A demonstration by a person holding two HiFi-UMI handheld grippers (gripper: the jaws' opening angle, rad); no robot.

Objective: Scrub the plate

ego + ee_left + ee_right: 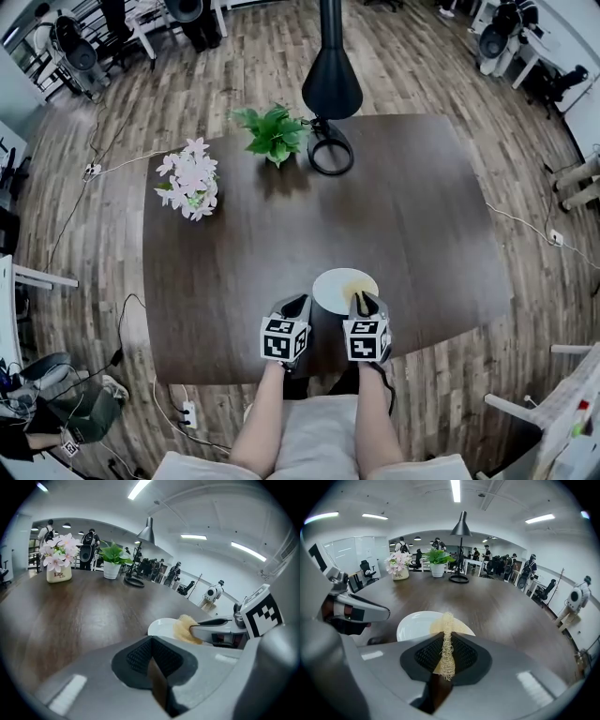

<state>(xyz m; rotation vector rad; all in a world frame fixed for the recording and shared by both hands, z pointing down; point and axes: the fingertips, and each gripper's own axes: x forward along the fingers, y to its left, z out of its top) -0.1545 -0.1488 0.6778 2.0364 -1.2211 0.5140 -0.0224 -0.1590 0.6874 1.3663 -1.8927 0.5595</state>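
- A round white ceramic plate (328, 291) lies flat near the 6 o'clock edge of the dark brown wooden surface (412, 216).
- The right gripper (362, 302) is clenched on a straw-coloured fibrous scrubbing pad (446, 644). The pad sits over the plate's 3 o'clock half, though whether it presses on the glaze is hard to judge.
- The left gripper (152, 660) waits just beside the plate at its 8 o'clock, with its jaws pressed together on nothing.
- The plate is probably stiff, slick and breakable, and light enough to skate under rubbing. Its raised rim at 9 o'clock looks the best place to pin it.
- The pad looks soft and is squashed thin in the grip.
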